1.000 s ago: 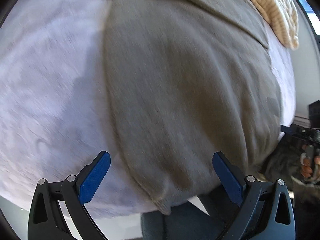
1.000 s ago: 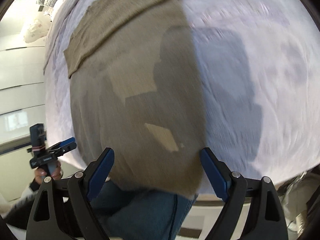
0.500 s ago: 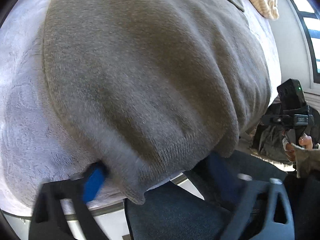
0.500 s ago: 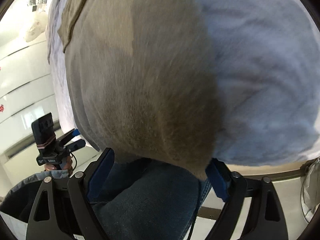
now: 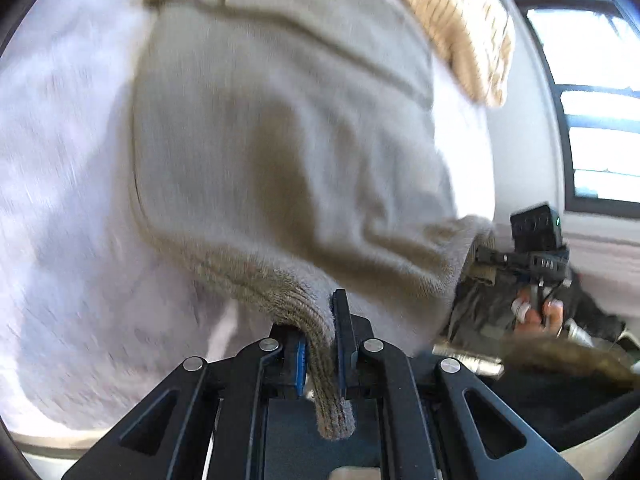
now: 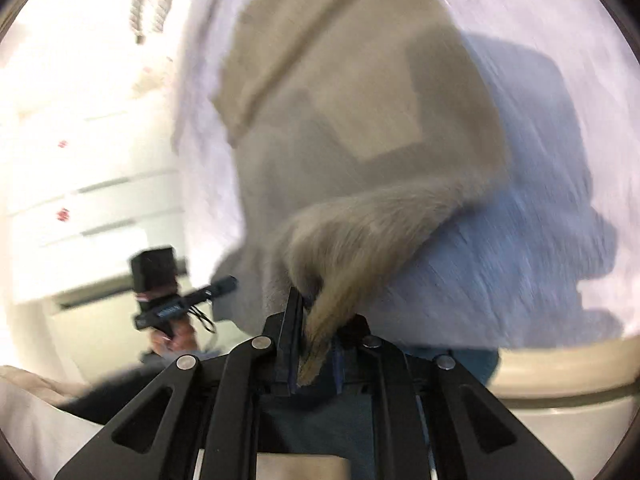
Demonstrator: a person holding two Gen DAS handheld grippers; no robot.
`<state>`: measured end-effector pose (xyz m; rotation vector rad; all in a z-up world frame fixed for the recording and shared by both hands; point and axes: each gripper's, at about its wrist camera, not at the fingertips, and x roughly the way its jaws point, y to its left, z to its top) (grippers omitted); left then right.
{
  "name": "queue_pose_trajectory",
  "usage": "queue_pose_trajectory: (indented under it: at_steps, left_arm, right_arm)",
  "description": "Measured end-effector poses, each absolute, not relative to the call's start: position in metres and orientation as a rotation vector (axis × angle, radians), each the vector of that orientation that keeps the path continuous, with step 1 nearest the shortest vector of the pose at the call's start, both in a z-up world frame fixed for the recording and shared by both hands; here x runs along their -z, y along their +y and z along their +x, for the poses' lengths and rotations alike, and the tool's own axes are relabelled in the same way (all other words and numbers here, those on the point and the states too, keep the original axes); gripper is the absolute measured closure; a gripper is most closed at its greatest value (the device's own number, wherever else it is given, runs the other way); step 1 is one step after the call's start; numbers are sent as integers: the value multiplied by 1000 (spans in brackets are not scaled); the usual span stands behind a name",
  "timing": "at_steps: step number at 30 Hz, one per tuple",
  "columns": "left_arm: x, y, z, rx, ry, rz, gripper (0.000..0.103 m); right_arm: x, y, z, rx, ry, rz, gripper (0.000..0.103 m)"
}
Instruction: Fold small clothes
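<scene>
A grey-brown knit sweater lies flat on a white fleece cover, its ribbed hem toward me. My left gripper is shut on the hem's near left corner, the rib sticking out between the blue pads. In the right wrist view my right gripper is shut on the other hem corner of the sweater, which is bunched and lifted off the cover. Each gripper also shows in the other's view, the right one and the left one.
A cream striped garment lies at the far right of the cover. A window is on the right. White drawers stand left of the surface. My jeans show below the rim.
Both grippers were open above the hem a second ago. They have dropped to the near edge, shut on the two hem corners, and started lifting them.
</scene>
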<state>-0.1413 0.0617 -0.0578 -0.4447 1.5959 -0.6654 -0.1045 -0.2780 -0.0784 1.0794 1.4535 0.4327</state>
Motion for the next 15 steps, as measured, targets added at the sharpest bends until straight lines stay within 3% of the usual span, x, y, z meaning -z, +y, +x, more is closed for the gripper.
queue_pose_trajectory:
  at_steps: [3, 10, 15]
  left_arm:
    - [40, 65, -113, 645, 1501, -488, 91]
    - [13, 74, -31, 619, 1281, -551, 91]
    - [35, 68, 34, 548, 1206, -539, 91]
  right_arm:
    - [60, -282, -76, -442, 1339, 1124, 95]
    - [37, -289, 16, -503, 1141, 1154, 95]
    - [49, -294, 90, -491, 1110, 1124, 95]
